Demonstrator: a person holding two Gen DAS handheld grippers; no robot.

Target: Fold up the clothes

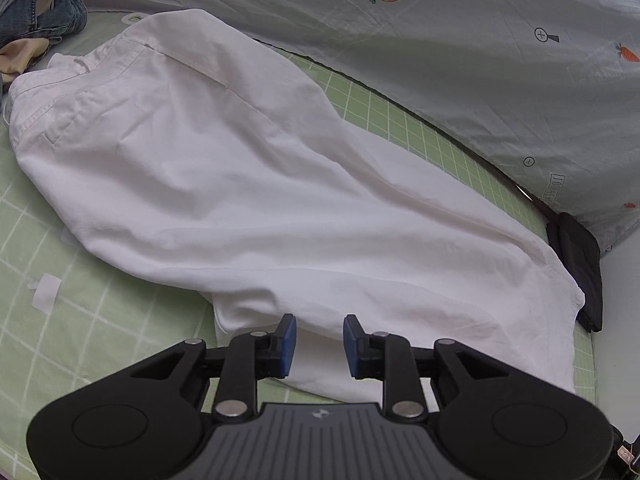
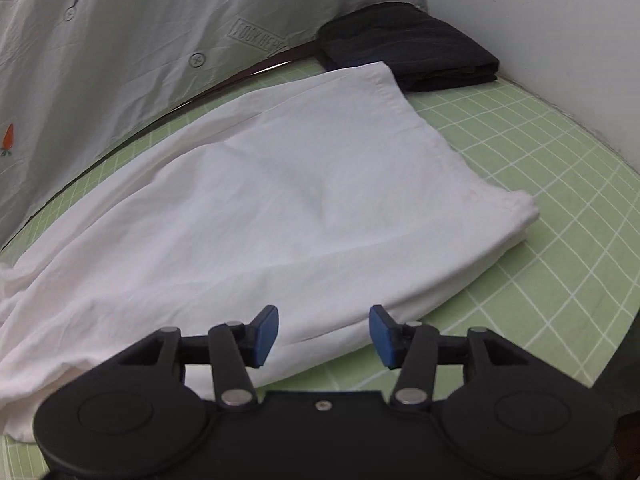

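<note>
white cotton trousers (image 1: 248, 184) lie lengthwise on the green gridded mat (image 1: 48, 344), legs stacked, waistband far from the left gripper (image 1: 319, 344). judging by this, a lengthwise fold is done and the next move calls for gripping the hem end to carry it toward the waistband. both the left gripper and the right gripper (image 2: 323, 334) hover just over the near edge, jaws parted, holding nothing.

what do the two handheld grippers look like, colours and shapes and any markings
Both are black plastic with two rounded lobes at the sides, silver pivot pins on angled linkage arms, and blue pads on the fingertips. The left gripper has a grey ribbed centre plate with a small pale logo. The right gripper has a plain black centre plate with one silver screw. No hands or sleeves show.
</note>
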